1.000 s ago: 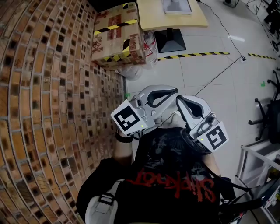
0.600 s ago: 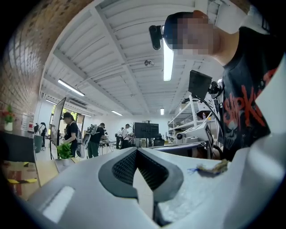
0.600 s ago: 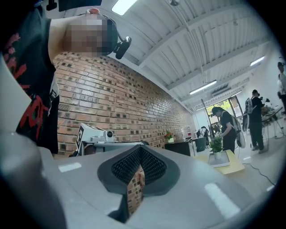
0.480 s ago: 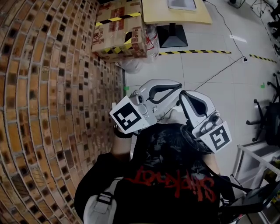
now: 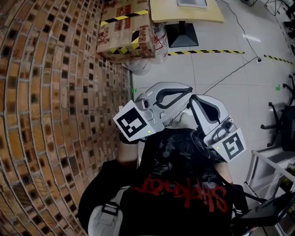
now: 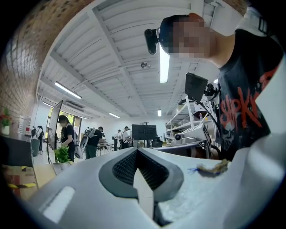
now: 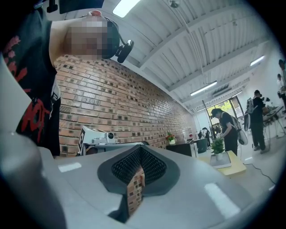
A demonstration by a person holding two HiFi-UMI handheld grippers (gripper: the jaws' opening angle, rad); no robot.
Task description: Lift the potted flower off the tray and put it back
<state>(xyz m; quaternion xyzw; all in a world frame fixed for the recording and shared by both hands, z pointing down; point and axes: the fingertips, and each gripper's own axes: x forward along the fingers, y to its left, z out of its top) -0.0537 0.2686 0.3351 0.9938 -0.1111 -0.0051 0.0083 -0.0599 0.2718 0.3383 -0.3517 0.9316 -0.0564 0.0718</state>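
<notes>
Brick wall (image 5: 55,115). L gripper (image 6: 136,151) & R gripper (image 7: 140,147) near wall, level, jaws together, nothing held. Well out from wall: potted flower (image 7: 217,146) on tray (image 7: 227,162). Step: pre-approach; next, close in, part jaws

Open-plan robotics laboratory or workshop. A long brick wall (image 5: 50,115) bounds a hall with a pale tiled floor (image 5: 221,87) and a white ribbed ceiling (image 6: 111,67) carrying strip lights (image 6: 164,62). Yellow-and-black hazard tape (image 5: 203,52) marks the floor, and a cable (image 5: 230,76) trails across it. A taped cardboard box (image 5: 124,32) stands against the wall beside a wooden bench (image 5: 184,11). Metal shelving (image 6: 187,123), a monitor (image 6: 144,132), an office chair (image 5: 281,124) and several people (image 6: 67,134) at distant benches complete the setting.
</notes>
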